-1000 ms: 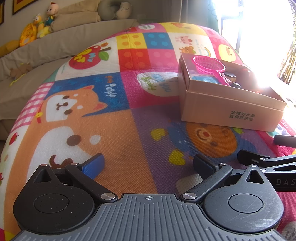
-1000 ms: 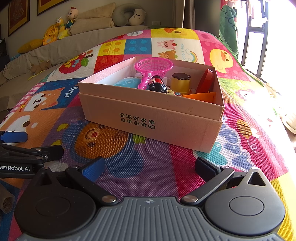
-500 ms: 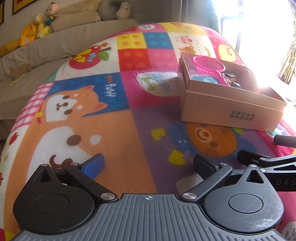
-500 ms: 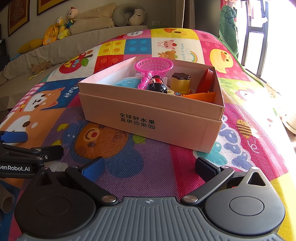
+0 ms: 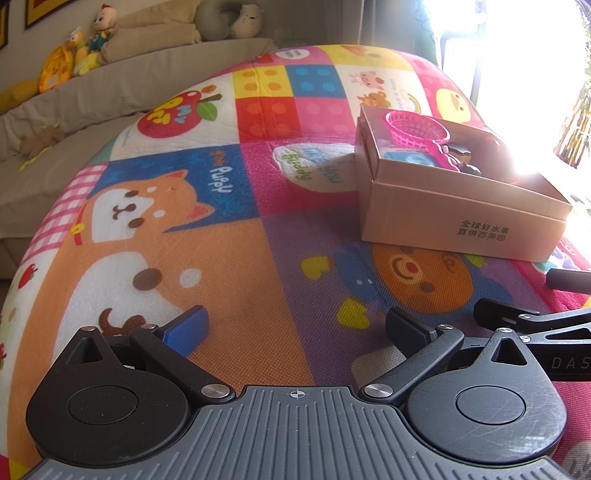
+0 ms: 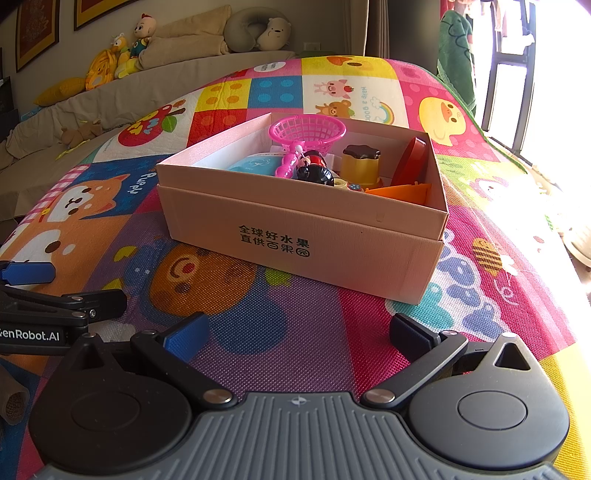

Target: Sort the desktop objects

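Observation:
A tan cardboard box (image 6: 295, 236) (image 5: 461, 221) stands on the colourful play mat (image 6: 295, 339) (image 5: 240, 266). Inside lie a pink toy net (image 6: 308, 129) (image 5: 415, 127), a light blue item (image 6: 255, 164), a black and red figure (image 6: 314, 168), a yellow jar with a brown lid (image 6: 361, 162), a red disc (image 6: 412, 162) and an orange piece (image 6: 400, 192). My right gripper (image 6: 295, 334) rests open on the mat in front of the box, holding nothing. My left gripper (image 5: 295, 326) is open and holding nothing, to the left of the box. Each gripper shows at the edge of the other's view.
A beige sofa (image 6: 110, 99) (image 5: 92, 96) with plush toys (image 6: 122, 55) and a neck pillow (image 6: 258, 31) runs behind the mat. Bright windows (image 5: 517, 55) lie to the right. A small cardboard tube (image 6: 13, 397) sits at the lower left.

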### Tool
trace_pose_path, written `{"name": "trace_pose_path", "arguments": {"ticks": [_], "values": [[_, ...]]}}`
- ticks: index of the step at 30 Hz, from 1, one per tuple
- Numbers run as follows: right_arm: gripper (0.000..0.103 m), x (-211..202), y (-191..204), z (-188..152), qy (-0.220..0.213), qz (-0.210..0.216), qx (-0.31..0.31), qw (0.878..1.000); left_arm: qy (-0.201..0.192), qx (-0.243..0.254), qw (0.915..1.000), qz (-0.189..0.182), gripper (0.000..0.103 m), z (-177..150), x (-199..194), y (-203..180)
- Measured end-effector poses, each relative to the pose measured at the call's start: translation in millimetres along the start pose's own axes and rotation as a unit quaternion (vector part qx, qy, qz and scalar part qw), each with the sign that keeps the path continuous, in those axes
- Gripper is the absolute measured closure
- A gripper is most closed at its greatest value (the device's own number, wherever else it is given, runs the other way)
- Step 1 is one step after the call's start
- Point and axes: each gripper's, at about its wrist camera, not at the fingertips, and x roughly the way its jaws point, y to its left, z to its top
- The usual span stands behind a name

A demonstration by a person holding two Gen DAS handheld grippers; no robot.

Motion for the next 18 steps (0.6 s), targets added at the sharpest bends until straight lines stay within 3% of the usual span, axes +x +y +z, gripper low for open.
{"name": "trace_pose_path", "arguments": {"ticks": [18], "values": [[0.000, 0.1, 0.2, 0.0, 0.000, 0.000, 0.000, 1.000, 0.001, 0.002, 1.0000, -0.002, 0.000, 0.1, 0.0, -0.7]]}}
